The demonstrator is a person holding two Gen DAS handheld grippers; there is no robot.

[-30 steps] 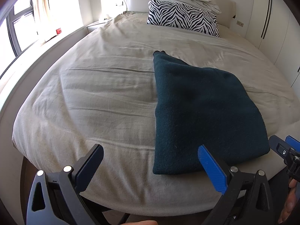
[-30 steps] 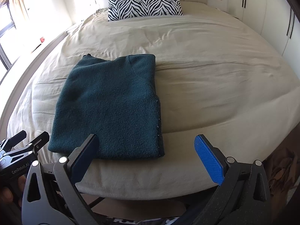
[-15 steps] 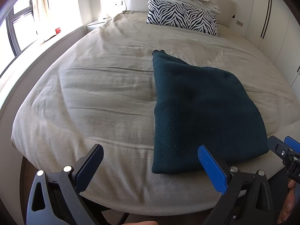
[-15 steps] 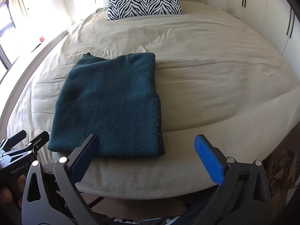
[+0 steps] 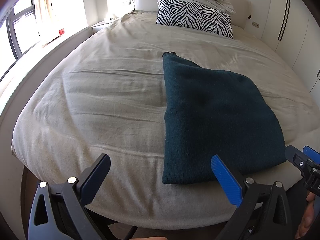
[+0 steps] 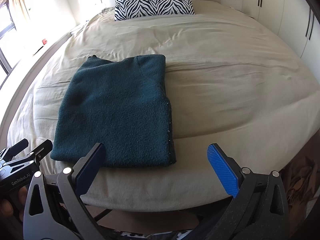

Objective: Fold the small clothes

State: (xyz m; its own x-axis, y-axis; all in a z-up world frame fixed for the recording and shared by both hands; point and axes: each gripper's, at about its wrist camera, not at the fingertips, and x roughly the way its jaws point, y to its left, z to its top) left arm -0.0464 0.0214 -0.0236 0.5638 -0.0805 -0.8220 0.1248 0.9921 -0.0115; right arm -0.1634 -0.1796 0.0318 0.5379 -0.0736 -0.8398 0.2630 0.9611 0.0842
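Held wide open and empty: left gripper [image 5: 160,178] and right gripper [image 6: 156,166], both poised just off the near edge of the bed [image 6: 230,84]. Lay flat ahead of the jaws: a dark teal knit sweater [image 6: 118,112], folded into a rough rectangle, its near hem just beyond the right gripper's left finger and, in the left wrist view, the sweater [image 5: 210,116] beyond and above the left gripper's right finger. Touched by neither tool.

Judged nearly or fully folded, so risk lay mainly in any further handling. Could have been undone by a pinch on the top layer alone, which would lift it and leave the lower ones behind. Could also have been dragged toward the mattress edge by a low, sliding approach, since the hem sat close to the drop. Looked thick and limp, likely to sag if lifted from one corner. Showed a narrow tab poking out at the far left corner, liable to spread if disturbed.

Beneath it, a wrinkled beige bedspread, soft and yielding. Far beyond the jaws, a zebra-print pillow [image 6: 154,4] against a pale headboard, with crumpled bedding on top. To the left, a bright window; to the right, white wardrobe doors [image 5: 284,20].
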